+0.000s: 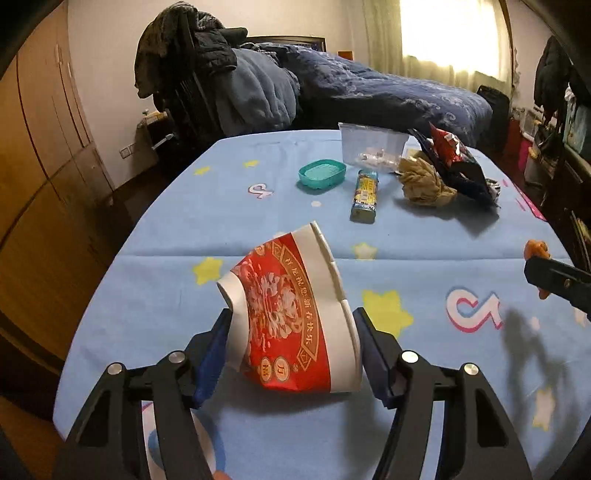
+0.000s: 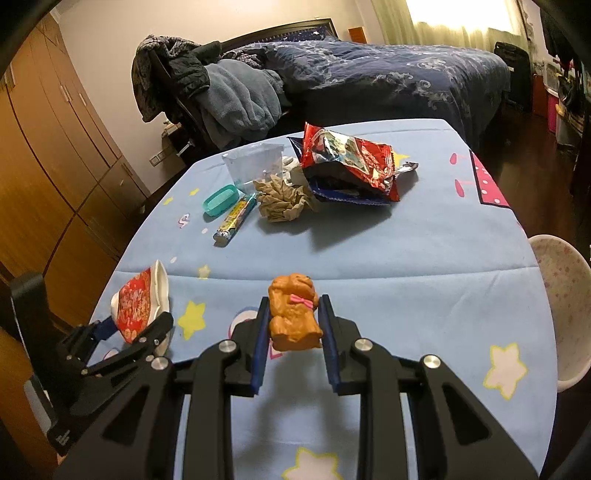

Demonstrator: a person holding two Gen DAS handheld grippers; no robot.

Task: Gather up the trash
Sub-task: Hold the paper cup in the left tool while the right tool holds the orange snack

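We've got one crushed red-and-white paper cup (image 1: 291, 314) clamped in our left hand-held gripper (image 1: 291, 332), one orange toy dog (image 2: 293, 314) pinched in the right hand-held gripper (image 2: 293, 325).

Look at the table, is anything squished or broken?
Yes. The red and white paper cup between the left hand-held gripper fingers is crushed flat and bent, tipped on its side. Farther back, a brown paper wad is crumpled, and the red snack bag lies torn open.

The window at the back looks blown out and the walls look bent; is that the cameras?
Yes: in the left wrist view the window glares white and the wardrobe bows from fisheye distortion; in the right wrist view the snack bag casts a soft shadow toward the camera.
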